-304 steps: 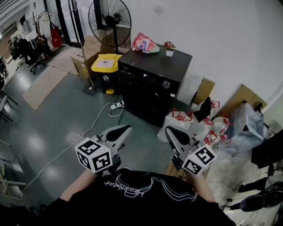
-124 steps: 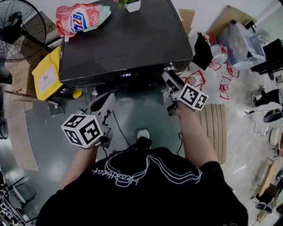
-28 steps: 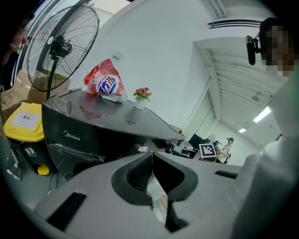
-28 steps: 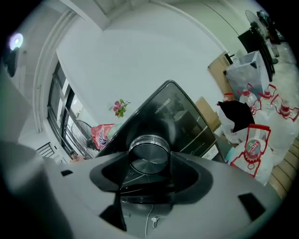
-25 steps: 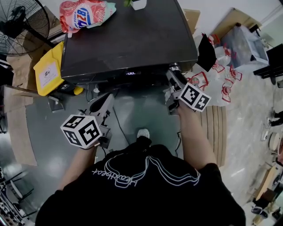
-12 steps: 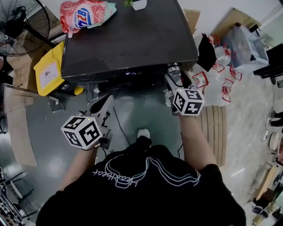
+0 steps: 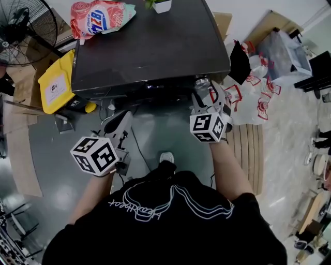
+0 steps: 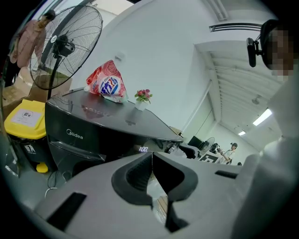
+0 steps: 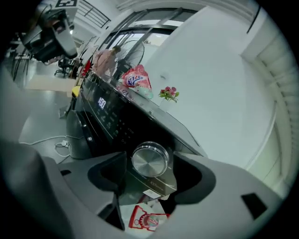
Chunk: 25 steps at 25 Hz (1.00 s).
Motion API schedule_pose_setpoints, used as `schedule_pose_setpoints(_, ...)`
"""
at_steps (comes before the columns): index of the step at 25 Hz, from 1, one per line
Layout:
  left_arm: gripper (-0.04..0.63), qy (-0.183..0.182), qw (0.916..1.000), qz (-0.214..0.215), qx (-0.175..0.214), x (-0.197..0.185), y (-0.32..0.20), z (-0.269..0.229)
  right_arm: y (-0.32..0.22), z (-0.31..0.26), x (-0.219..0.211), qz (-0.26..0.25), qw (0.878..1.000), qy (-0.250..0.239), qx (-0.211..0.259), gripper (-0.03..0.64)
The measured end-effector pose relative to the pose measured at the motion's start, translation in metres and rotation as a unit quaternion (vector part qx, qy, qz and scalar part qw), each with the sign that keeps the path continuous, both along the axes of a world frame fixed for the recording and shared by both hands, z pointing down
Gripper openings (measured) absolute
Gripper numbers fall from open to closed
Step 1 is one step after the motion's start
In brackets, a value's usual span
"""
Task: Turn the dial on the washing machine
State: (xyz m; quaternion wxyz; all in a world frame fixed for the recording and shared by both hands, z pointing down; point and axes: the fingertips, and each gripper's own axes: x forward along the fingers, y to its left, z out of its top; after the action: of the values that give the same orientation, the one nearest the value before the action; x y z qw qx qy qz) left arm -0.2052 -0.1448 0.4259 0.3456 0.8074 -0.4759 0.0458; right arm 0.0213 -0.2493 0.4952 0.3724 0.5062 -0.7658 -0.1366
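The black washing machine (image 7: 150, 46) stands in front of me, its lit display (image 7: 151, 86) on the front panel. Its silver dial (image 9: 149, 159) sits at the panel's right end, small in the head view as the dial (image 7: 202, 81). My right gripper (image 7: 208, 91) is right at it. In the right gripper view the right gripper (image 9: 149, 176) is open: the dial lies between the jaw tips with a gap on each side. My left gripper (image 7: 123, 118) hangs low at the left, away from the machine. In its own view the left gripper (image 8: 152, 158) is shut on nothing.
A red detergent bag (image 7: 101, 18) and a small flower pot (image 7: 161, 5) rest on the machine's top. A yellow bin (image 7: 54, 83) and a standing fan (image 7: 20, 31) are to its left. Red-and-white bags (image 7: 251, 85) and a wooden pallet (image 7: 248, 155) lie to the right.
My right gripper has rolled about its own axis, its marker cube swinging from the right to face me, and it sits slightly lower. The left gripper has stayed put.
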Motion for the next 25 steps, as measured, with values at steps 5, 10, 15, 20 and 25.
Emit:
schedule_pose_setpoints(5,0.011,0.001,1.0000,0.000,-0.006,-0.005,0.001,0.003,-0.005,0.005,0.001,0.004,0.998,0.057,0.025,0.302)
schedule_pose_setpoints(10,0.011,-0.004,0.9998,-0.011,-0.014,-0.015,0.003,0.011,-0.009,0.014,-0.004,0.011,0.996,0.082,0.036,0.295)
schedule_pose_setpoints(15,0.011,0.005,0.9997,-0.013,-0.020,-0.016,0.001,0.011,-0.014,0.016,0.001,0.025,0.994,0.095,0.036,0.285)
schedule_pose_setpoints(20,0.011,0.006,0.9999,-0.001,-0.012,-0.016,0.003,0.006,-0.015,0.017,0.004,0.034,0.994,0.099,0.036,0.282)
schedule_pose_setpoints(25,0.011,0.007,0.9999,-0.011,-0.007,-0.025,0.001,0.004,-0.016,0.016,0.004,0.043,0.996,0.076,0.028,0.281)
